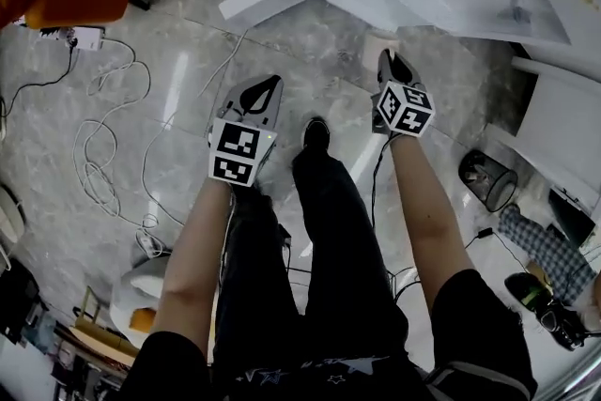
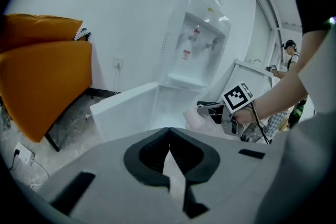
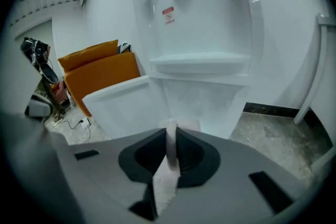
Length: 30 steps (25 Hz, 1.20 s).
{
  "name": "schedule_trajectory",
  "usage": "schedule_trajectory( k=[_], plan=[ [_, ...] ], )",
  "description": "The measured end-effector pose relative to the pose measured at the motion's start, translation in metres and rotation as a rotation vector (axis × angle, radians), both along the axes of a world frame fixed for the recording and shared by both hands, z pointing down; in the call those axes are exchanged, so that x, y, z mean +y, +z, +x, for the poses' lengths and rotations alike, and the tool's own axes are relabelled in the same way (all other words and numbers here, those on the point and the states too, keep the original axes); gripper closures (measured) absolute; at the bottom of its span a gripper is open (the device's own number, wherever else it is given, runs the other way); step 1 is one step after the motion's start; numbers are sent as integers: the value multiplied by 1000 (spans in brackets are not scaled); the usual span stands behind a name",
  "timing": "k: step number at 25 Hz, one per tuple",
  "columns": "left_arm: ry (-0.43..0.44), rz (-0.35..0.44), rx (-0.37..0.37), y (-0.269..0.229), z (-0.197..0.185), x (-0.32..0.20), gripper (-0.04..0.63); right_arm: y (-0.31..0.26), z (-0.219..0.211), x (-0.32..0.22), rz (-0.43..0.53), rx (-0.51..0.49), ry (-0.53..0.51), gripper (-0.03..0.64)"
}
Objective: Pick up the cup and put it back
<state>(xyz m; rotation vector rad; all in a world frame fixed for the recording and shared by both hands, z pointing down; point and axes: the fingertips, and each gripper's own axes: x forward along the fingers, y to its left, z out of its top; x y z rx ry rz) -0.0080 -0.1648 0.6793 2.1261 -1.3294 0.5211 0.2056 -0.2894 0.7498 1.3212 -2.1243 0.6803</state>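
1. The cup [image 3: 182, 124], white and thin-walled, sits low in the centre of the right gripper view. Its near wall is pinched between the pads of the right claw [image 3: 170, 139], in front of the water dispenser [image 3: 199, 34].
2. I judge it a light disposable cup with a soft wall. A hard squeeze would crumple it and a slack one would let it swing. The hold at the rim suits it if it is empty, which no view settles.
3. The left claw [image 2: 168, 136] is pressed together on nothing, at the bottom centre of its own view.
4. Only the left gripper view shows the cup from the side, right of centre, held in the air before the dispenser's open lower door [image 2: 123, 107].
5. Only the head view shows both claws over the marble floor [image 1: 188, 80], with the cup a pale patch just above the right one.
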Motion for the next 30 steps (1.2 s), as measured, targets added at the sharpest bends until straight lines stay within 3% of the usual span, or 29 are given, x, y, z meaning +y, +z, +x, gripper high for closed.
schedule_trajectory(
  k=[8,12,19,25,30],
  plan=[
    [117,131,12,113,16,-89,585,89,-2,-103,202,-31,41,575],
    [147,202,43,141,22,-133,585,113,2,-149,304,-52,97,575],
    [267,308,60,170,50,-164,584,155,12,-199,409,-99,160,575],
    [257,288,20,203,40,-173,584,180,13,-188,487,-126,165,574],
    [268,244,9,222,39,-159,584,198,8,-167,516,-62,101,575]
  ],
)
